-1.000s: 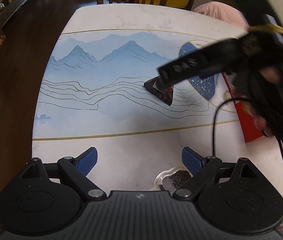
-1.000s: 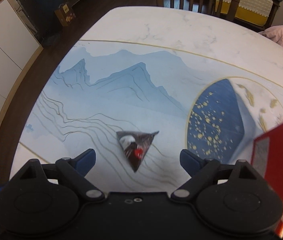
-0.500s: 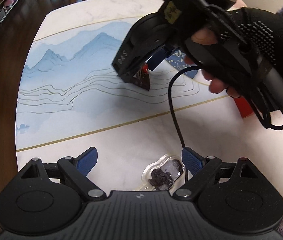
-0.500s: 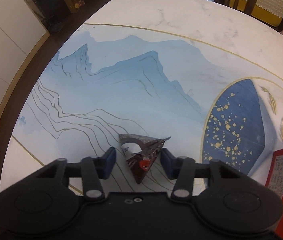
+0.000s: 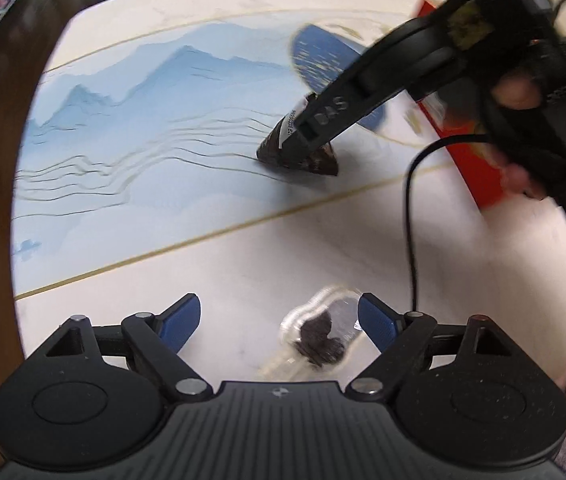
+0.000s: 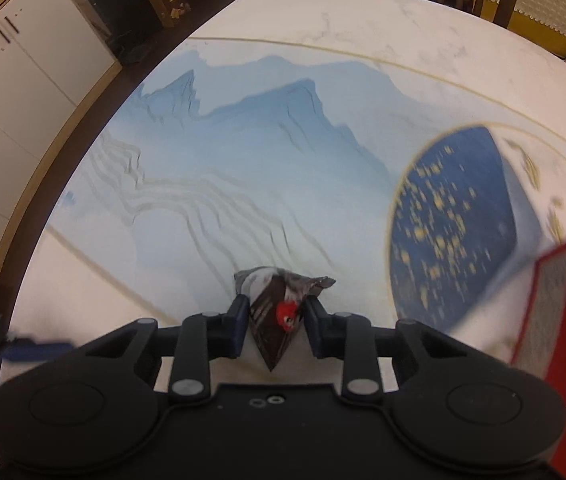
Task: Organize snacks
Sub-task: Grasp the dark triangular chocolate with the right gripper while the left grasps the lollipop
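A dark triangular snack packet (image 6: 275, 316) on the tabletop (image 6: 323, 80) is pinched between the pads of the right claw (image 6: 276, 320), whose jaws have just been closing. The left claw (image 5: 279, 316) is held wide, its jaws having just narrowed slightly, with a clear-wrapped dark snack (image 5: 321, 336) lying untouched between them. A red box (image 5: 471, 160) stands nearby.

Soft indoor light on the pale tabletop (image 5: 243, 264); motion blur smears both views; fisheye edges curve and darken.
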